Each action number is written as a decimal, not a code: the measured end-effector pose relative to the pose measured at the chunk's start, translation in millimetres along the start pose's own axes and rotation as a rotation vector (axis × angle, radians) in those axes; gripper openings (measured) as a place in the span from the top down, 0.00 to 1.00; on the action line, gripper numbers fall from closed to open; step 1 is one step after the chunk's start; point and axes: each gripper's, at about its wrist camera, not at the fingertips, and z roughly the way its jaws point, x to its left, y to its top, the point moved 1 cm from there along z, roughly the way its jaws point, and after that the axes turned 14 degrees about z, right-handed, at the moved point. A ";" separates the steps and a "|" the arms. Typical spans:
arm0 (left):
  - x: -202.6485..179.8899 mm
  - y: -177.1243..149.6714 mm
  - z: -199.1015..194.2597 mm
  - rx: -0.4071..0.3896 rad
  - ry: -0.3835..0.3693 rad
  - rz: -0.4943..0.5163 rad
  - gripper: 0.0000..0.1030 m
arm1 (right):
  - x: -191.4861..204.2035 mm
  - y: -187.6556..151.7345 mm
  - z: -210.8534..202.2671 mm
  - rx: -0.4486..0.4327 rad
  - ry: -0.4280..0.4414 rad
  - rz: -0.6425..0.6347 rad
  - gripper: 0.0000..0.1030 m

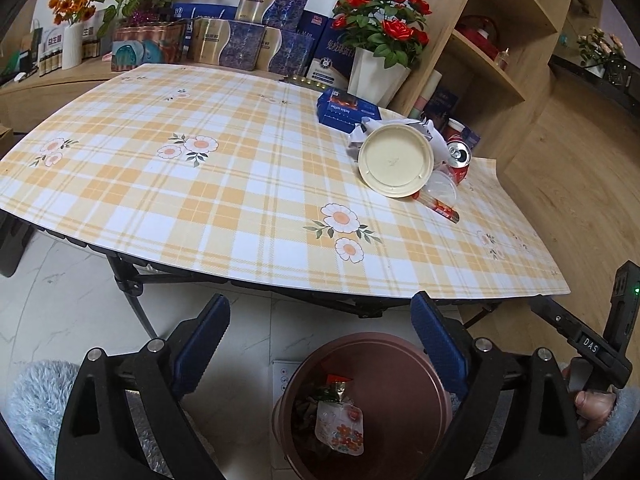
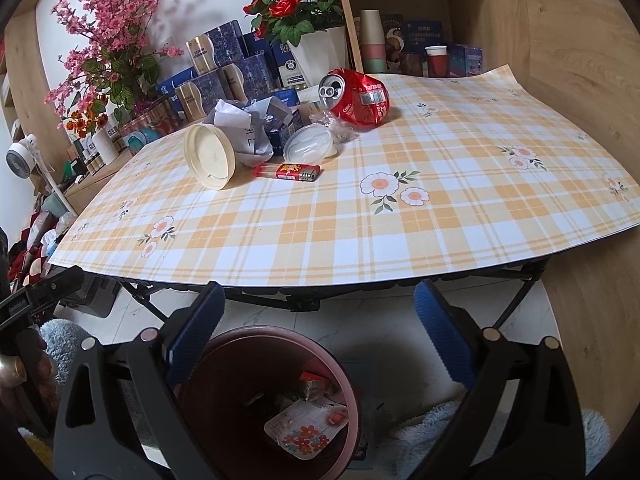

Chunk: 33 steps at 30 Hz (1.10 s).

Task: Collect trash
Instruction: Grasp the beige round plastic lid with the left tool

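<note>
The trash sits bunched near the far right corner of the tabletop: a crushed red can lying on its side, a cream plastic lid propped on edge against crumpled paper, a clear shallow lid, and a red lighter lying flat just in front of them. A blue box lies behind the heap.

All of it looks light. The can is dented thin metal, likely slick and springy; pinching across its crushed middle should hold better than its rim. The cream lid is stiff but thin and leaning, so it could tip over at a touch; its upper rim is the free edge to grip. The paper is soft and will compress, taking a grip anywhere. The lighter is small, hard and smooth, best taken across its narrow sides.

Both left tongs and right tongs are spread wide with nothing between them, held off the near edge above a brown bin on the floor, which already holds a few wrappers.

The tabletop wears a smooth checked yellow cloth with flowers, probably slippery under light pieces. Wooden shelving stands beside the far right corner; boxes and potted red roses crowd the far edge.
</note>
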 end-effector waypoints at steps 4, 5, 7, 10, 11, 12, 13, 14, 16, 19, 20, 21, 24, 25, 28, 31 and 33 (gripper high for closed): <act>-5.6 9.8 0.8 0.001 -0.024 0.030 0.09 | -2.0 3.3 2.9 0.006 0.002 0.009 0.08; -9.8 15.2 0.7 -0.007 -0.033 0.054 0.09 | -2.1 4.7 3.4 0.006 0.005 0.010 0.08; -23.9 33.5 3.1 -0.017 -0.041 0.131 0.08 | -1.6 10.4 5.2 0.001 0.011 0.013 0.08; -38.6 65.7 14.9 -0.027 -0.051 0.187 0.07 | -0.7 20.5 8.1 -0.012 0.011 -0.002 0.08; -40.9 79.9 24.7 -0.018 -0.065 0.179 0.07 | 0.0 23.7 9.2 -0.017 0.012 -0.009 0.08; -41.8 89.3 32.5 -0.012 -0.072 0.174 0.07 | 1.1 27.9 11.1 -0.021 0.013 -0.019 0.08; -43.7 98.6 41.1 -0.009 -0.075 0.172 0.07 | 1.1 31.5 13.0 -0.024 0.016 -0.025 0.07; -45.5 107.1 50.2 -0.010 -0.076 0.179 0.06 | 0.3 34.6 14.5 -0.025 0.018 -0.027 0.07; -54.3 124.1 74.2 -0.011 -0.075 0.228 0.06 | -1.8 42.1 19.3 -0.029 0.023 -0.023 0.06; -65.9 138.9 107.5 0.014 -0.074 0.282 0.06 | -8.6 52.4 26.0 -0.023 0.040 0.017 0.06; -68.8 142.8 117.0 0.022 -0.062 0.294 0.06 | -10.7 55.0 28.0 -0.019 0.049 0.029 0.06; -71.0 146.7 127.4 0.028 -0.048 0.302 0.06 | -12.6 57.4 30.1 -0.011 0.059 0.040 0.06; -71.1 152.7 147.4 0.043 -0.021 0.292 0.06 | -16.5 64.6 36.2 0.002 0.071 0.055 0.06; -70.4 154.1 153.3 0.052 -0.019 0.285 0.06 | -17.7 67.4 38.7 0.005 0.071 0.056 0.06; -68.2 155.6 171.4 0.087 -0.007 0.274 0.06 | -19.5 74.9 43.4 0.004 0.065 0.058 0.06; -67.3 156.0 178.9 0.110 -0.004 0.274 0.16 | -19.7 83.5 48.0 0.002 0.056 0.054 0.06; -68.2 156.4 175.4 0.112 -0.003 0.295 0.18 | -18.4 89.3 50.7 0.004 0.042 0.044 0.06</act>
